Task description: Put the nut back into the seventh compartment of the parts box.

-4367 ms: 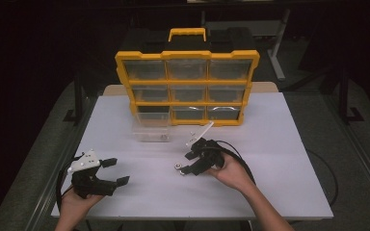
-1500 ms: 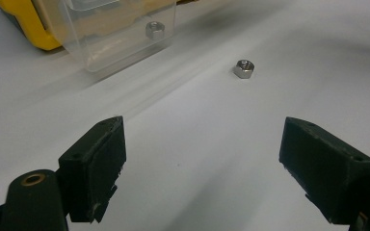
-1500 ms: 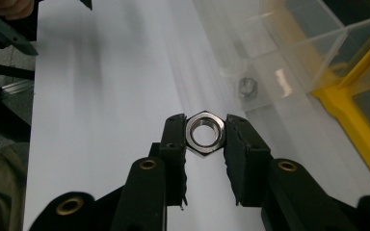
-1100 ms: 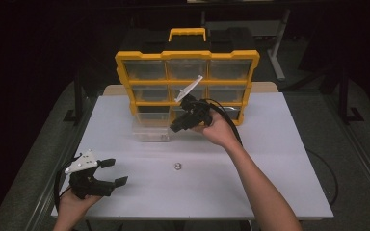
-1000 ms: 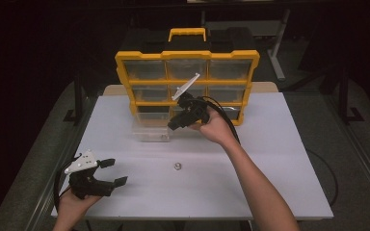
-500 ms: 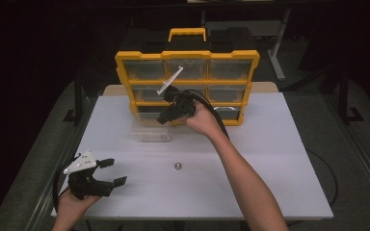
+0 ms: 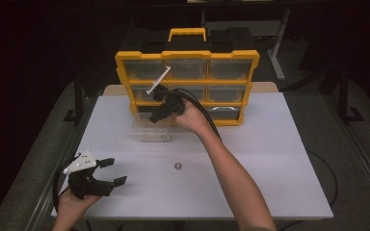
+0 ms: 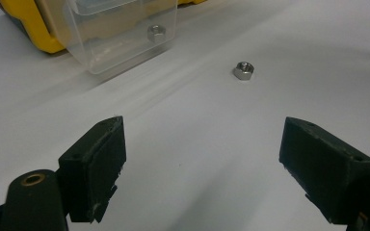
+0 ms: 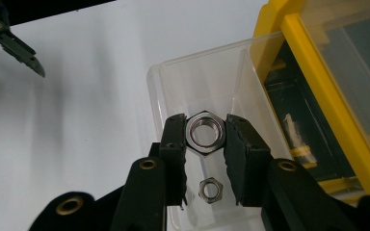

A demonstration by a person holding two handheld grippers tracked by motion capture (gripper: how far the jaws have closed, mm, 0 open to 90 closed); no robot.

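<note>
White table (image 7: 279, 159) carries yellow organizer (image 7: 188, 86), clear bin (image 7: 151, 130) before it, lone nut (image 7: 177, 166).

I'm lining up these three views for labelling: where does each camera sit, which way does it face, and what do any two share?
High view: above the person's side, facing forward and down on the table; both forearms, left gripper, right gripper.
Left gripper view: on the left gripper, looking along its open jaws at the loose nut.
Right gripper view: on the right gripper, looking down into the clear bin, held nut between its jaws.
Shared: all show the clear bin.
</note>
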